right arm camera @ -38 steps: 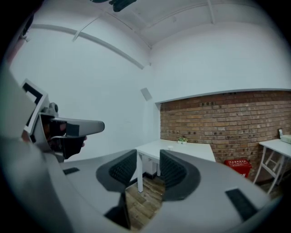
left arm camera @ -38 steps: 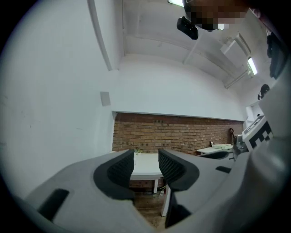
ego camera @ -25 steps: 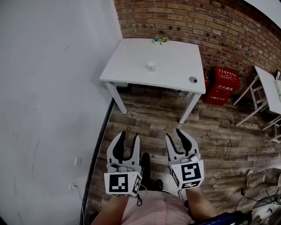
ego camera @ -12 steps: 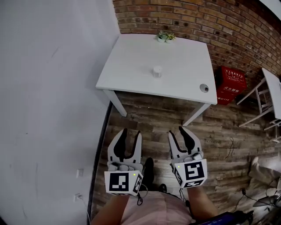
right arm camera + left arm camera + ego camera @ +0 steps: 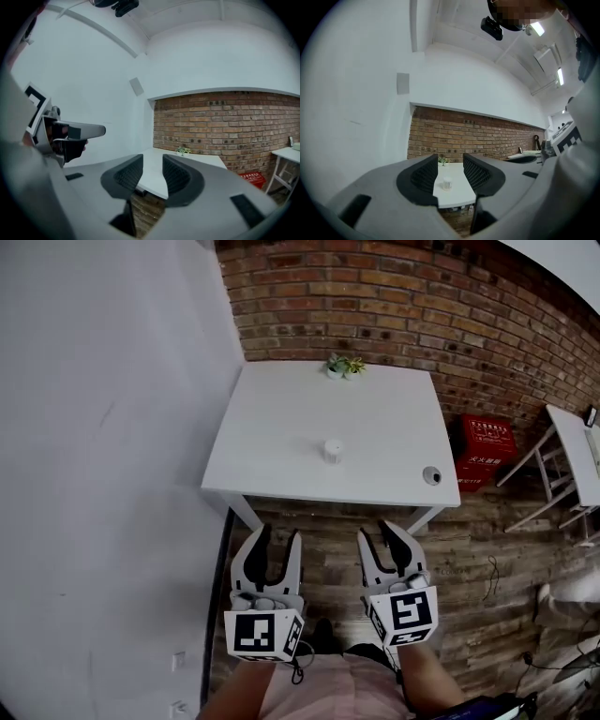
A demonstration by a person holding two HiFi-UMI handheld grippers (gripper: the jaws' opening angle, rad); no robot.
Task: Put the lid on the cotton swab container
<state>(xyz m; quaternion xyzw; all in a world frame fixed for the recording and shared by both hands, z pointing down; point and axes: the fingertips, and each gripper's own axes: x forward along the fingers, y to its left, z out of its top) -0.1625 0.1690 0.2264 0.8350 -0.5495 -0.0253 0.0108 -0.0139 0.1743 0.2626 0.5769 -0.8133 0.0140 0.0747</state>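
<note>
The cotton swab container [image 5: 332, 450], small, white and round, stands near the middle of a white table [image 5: 281, 456]. Its lid [image 5: 431, 475], a small grey disc, lies near the table's front right corner. Both grippers hang over the wooden floor, short of the table's front edge. My left gripper [image 5: 277, 535] is open and holds nothing; the container [image 5: 447, 184] shows far off between its jaws. My right gripper [image 5: 378, 532] is open too, its jaws closing with nothing between them; its own view looks at the table [image 5: 199, 159].
A small potted plant [image 5: 343, 365] sits at the table's back edge against the brick wall. Red boxes [image 5: 486, 441] stand on the floor right of the table, and a second white table [image 5: 570, 451] beyond them. A white wall [image 5: 103, 474] runs along the left.
The table has come closer and sits more squarely ahead in the head view. Both grippers stay side by side low in the frame. The right jaws have narrowed a little.
</note>
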